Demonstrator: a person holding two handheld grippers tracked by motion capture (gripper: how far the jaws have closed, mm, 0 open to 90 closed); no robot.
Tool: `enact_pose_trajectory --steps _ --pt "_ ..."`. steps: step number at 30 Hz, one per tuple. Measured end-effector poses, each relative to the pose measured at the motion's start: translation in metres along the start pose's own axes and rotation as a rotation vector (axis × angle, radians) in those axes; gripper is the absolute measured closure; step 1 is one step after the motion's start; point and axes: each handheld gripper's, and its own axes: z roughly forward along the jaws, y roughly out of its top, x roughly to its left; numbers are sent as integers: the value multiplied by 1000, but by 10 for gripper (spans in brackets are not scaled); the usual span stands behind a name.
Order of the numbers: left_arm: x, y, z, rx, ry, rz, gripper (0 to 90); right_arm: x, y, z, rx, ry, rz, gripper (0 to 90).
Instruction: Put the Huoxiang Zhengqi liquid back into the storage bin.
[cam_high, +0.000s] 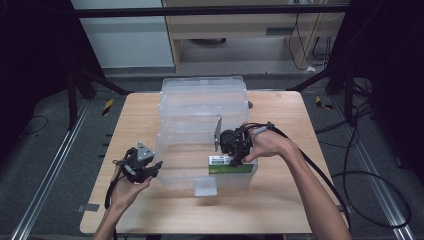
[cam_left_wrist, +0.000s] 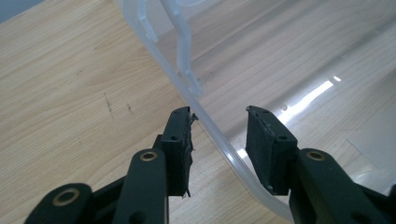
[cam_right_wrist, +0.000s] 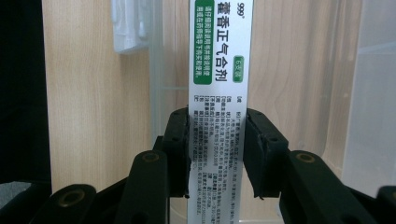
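Medicine box (cam_right_wrist: 219, 93), white with green print, sits clamped between the jaws of the right hand-held gripper (cam_high: 235, 159), low inside the clear plastic bin (cam_high: 200, 107) near its front wall on the tabletop (cam_high: 280, 200). Placing looks underway; next comes letting go. The left hand-held gripper (cam_left_wrist: 218, 135) stands apart, straddling the bin's rim without pinching it.

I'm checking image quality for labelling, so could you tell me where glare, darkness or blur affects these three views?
High view: the surroundings are dark, the table evenly lit, and the clear bin looks hazy. Left gripper view: a bright streak of glare lies on the bin's plastic, while the left gripper is sharp. Right gripper view: the box print is readable near its far end, and the small text by the right gripper is too fine to read.
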Motion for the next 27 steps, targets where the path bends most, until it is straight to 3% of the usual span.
enact_pose_trajectory --steps 27 --pt "0 0 0 0 0 1 597 1 1 24 27 3 -2 636"
